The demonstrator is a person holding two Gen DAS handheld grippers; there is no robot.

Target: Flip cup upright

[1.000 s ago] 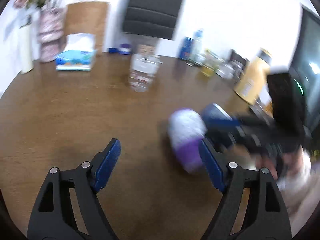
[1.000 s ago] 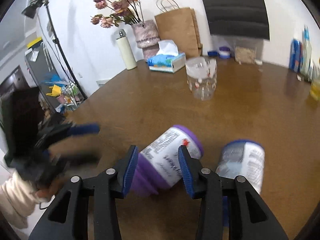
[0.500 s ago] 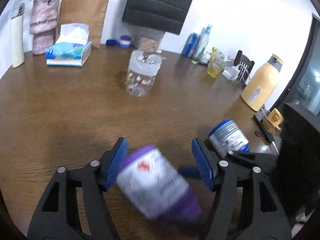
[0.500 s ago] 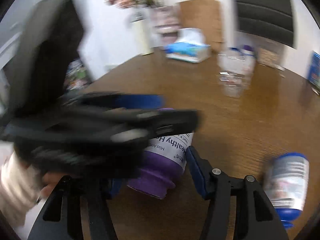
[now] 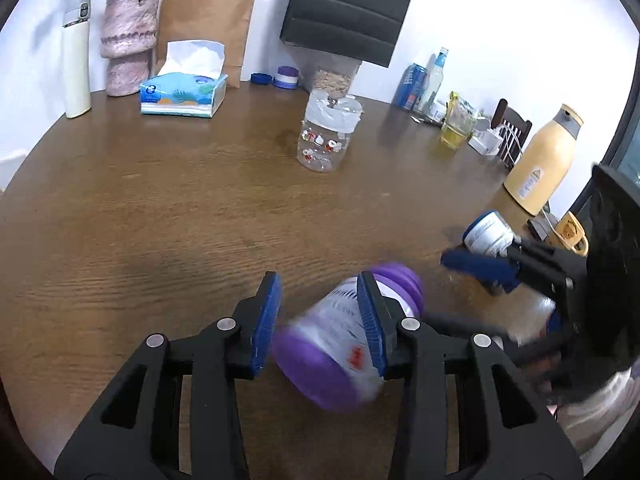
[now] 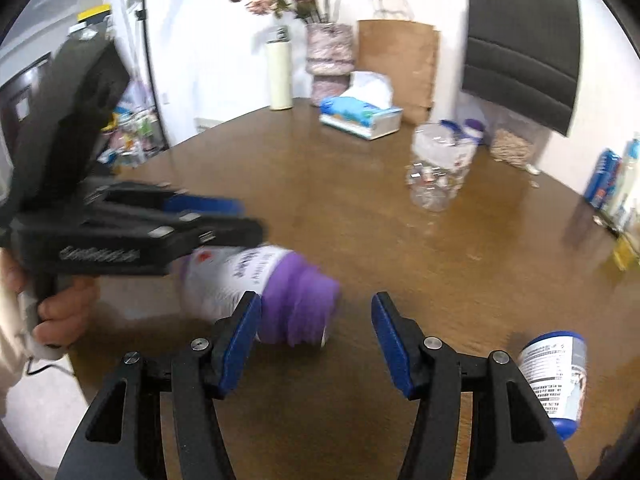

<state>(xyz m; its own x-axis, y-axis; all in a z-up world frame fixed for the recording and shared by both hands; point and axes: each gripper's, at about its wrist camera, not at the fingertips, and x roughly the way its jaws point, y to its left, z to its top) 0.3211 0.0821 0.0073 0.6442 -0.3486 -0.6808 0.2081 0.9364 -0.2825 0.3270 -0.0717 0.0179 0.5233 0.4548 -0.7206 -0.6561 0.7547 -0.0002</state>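
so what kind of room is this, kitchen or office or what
Most likely a lived-in home dining or living area, not a lab: a round wooden table carries a tissue box, a vase of dried flowers, a paper bag and drink bottles.

Bright room, fisheye-warped edges, purple cup (image 5: 344,340) motion-blurred.

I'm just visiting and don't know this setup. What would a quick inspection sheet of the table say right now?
Surface: brown wooden table, bare in the middle.
Job's things: purple cup on its side, blurred; blue cup also on its side.
Clutter: tissue box, clear jar, yellow bottle.
Grippers: left gripper around the purple cup; right gripper open.
Cables: white cords near a charger.
Surroundings: paper bag, flower vase.
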